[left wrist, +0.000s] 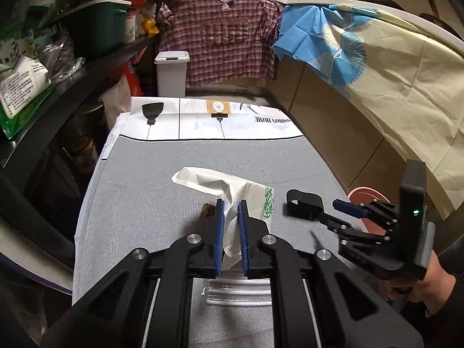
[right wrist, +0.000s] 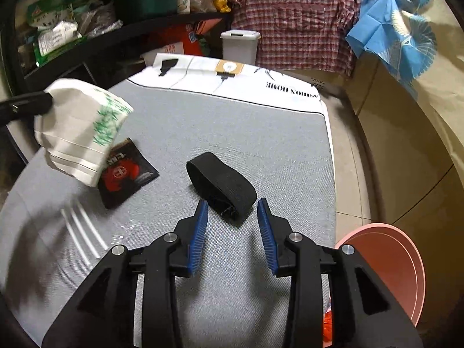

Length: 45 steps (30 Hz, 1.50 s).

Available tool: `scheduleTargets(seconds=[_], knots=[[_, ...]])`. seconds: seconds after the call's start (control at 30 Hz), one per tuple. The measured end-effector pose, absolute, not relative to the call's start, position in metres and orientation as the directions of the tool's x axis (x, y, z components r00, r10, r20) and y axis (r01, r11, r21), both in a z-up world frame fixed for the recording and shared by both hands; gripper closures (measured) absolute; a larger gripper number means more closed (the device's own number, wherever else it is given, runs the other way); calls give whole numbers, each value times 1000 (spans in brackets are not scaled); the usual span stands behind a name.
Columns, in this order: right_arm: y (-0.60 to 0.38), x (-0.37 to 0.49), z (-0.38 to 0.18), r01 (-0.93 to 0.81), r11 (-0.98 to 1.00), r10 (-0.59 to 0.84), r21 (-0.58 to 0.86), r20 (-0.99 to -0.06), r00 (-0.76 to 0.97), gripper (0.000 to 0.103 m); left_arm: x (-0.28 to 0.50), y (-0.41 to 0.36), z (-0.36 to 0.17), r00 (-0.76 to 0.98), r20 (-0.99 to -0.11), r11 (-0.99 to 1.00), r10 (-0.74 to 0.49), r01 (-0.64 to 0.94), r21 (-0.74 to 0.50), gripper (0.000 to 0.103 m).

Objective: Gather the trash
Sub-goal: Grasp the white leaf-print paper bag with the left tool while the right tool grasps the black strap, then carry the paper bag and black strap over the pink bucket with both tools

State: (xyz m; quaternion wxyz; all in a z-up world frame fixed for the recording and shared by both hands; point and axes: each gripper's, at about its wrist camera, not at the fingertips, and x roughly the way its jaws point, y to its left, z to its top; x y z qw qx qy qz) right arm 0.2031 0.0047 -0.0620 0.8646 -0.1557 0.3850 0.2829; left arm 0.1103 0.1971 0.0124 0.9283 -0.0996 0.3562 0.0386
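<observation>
The left gripper (left wrist: pixel 231 211) is squeezed shut on a crushed paper cup (left wrist: pixel 232 194), white with green leaves, and holds it up off the table (left wrist: pixel 150 179). The right gripper (right wrist: pixel 233 211) has its blue pads apart and holds nothing. A black strap (right wrist: pixel 221 187) lies on the table just in front of it, with one end between the tips.

The table has a gray cloth on it. A dark red and black packet (right wrist: pixel 124 174) lies flat there, partly under the lifted cup. Some clear plastic straws (right wrist: pixel 82 232) lie near the front edge. A pink bin (right wrist: pixel 397 264) sits low by the table's right side.

The far end of the cloth is white with pictures (left wrist: pixel 203 116). Behind it stands a small white trash can (left wrist: pixel 171 72). A red checked shirt (left wrist: pixel 226 37) hangs at the back, and a blue and cream cloth (left wrist: pixel 362 58) hangs on the right. Dark shelves (left wrist: pixel 95 58) full of bags and a green box (left wrist: pixel 98 20) stand on the left.
</observation>
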Motion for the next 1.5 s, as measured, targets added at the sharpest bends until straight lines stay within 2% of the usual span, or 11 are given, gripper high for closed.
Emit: scheduleTargets(seconds=[0.07,0.13,0.2,0.37,1.5], knots=[[8,207,-67,-603,795,349,-66,-764,543,67,110,200,12,743,-669,976,2,-148,-162,93],[10,212,-72,-592,802,325,-78,-775,543,72,110,203,11,744,-669,975,3,-152,-164,93],[10,215,-74,-584,808,320,-73,-779,539,91,110,205,11,744,-669,974,4,-154,-165,93],[5,213,-68,-585,809,340,-55,-768,542,100,109,207,11,745,-667,973,5,-157,-168,93],[-91,142,41,-508,861,384,-17,-633,672,101,81,166,39,793,-607,986,-44,-63,-154,93]])
